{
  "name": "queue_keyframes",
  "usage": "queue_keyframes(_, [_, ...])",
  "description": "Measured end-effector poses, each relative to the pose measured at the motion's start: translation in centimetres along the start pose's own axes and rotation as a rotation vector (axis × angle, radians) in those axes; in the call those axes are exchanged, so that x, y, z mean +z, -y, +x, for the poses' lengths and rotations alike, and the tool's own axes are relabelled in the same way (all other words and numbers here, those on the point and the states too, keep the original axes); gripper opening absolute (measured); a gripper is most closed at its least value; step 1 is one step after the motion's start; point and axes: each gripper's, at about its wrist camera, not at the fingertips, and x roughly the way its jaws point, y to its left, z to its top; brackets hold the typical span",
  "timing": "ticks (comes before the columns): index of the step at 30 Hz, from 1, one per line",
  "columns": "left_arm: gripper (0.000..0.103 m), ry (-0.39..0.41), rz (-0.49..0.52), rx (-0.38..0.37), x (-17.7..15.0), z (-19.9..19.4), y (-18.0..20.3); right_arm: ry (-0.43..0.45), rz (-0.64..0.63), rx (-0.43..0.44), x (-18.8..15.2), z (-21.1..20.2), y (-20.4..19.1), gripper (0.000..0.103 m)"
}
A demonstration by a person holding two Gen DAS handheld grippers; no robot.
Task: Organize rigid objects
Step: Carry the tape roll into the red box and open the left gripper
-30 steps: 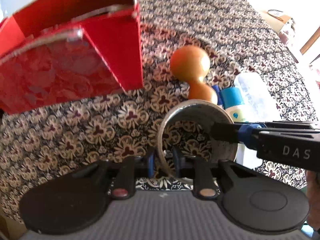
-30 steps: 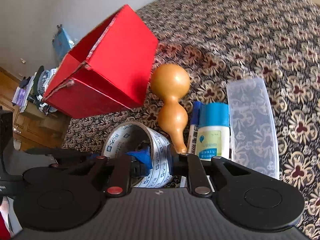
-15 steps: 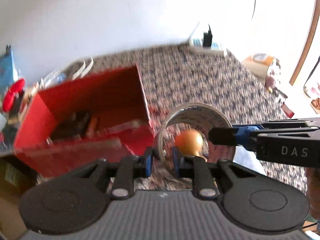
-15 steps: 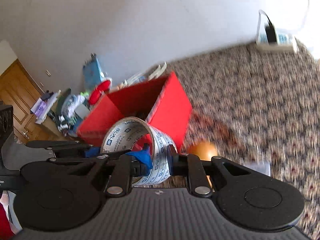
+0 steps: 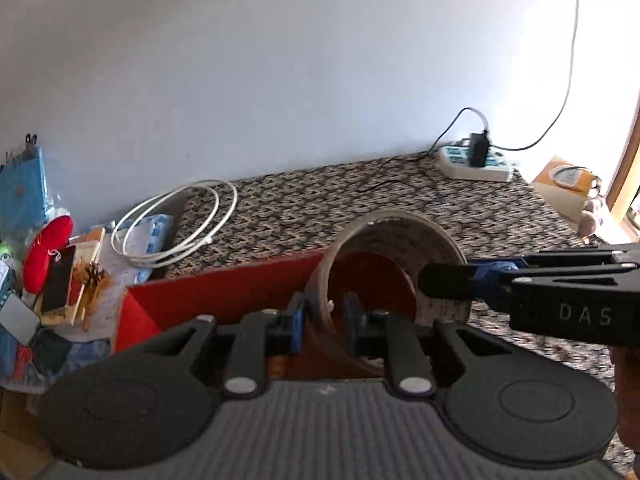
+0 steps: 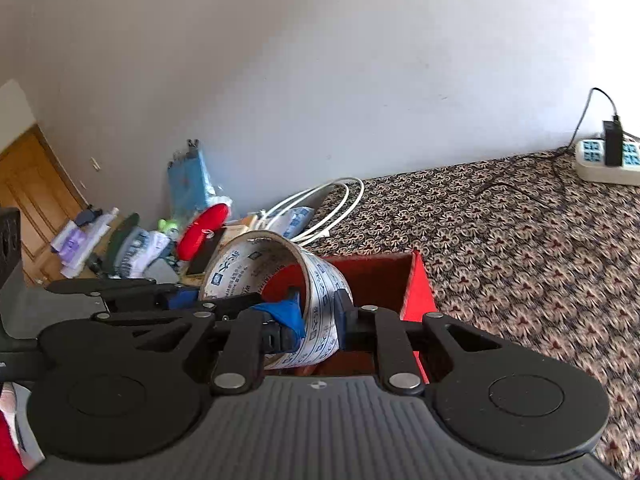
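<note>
**Tape roll held over the red box by both grippers**

The left gripper (image 5: 324, 318) has its fingers nearly closed, pinching the near wall of the wide roll of printed white packing tape (image 5: 394, 240). The right gripper (image 6: 316, 314) pinches the roll's opposite wall the same way. The roll hangs above the open red cardboard box (image 6: 418, 292) on the floral-patterned table (image 6: 520, 240). A second ago the roll sat low on the cloth beside an orange gourd; now it is raised and the box lies beneath it. Only the right view shows the roll's blue print (image 6: 240, 268); only the left shows its brown cardboard core (image 5: 400, 236).
</note>
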Motion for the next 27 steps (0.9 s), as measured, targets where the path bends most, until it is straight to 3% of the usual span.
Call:
queue_keyframes(13, [0.018, -0.223, -0.021, -0.081, -1.3, 12.0, -6.0, -0.206, -0.05, -0.202, -0.2, 11.0, -1.2, 0.0])
queue_keyframes(20, [0.019, -0.33, -0.085, -0.067, -1.7, 14.7, -7.5, -0.264, -0.065, -0.285, -0.6, 13.9, -1.2, 0.0])
queue_keyframes(27, [0.022, -0.361, -0.145, -0.047, -2.3, 15.1, -8.3, -0.304, -0.066, -0.306, -0.9, 15.1, -1.3, 0.0])
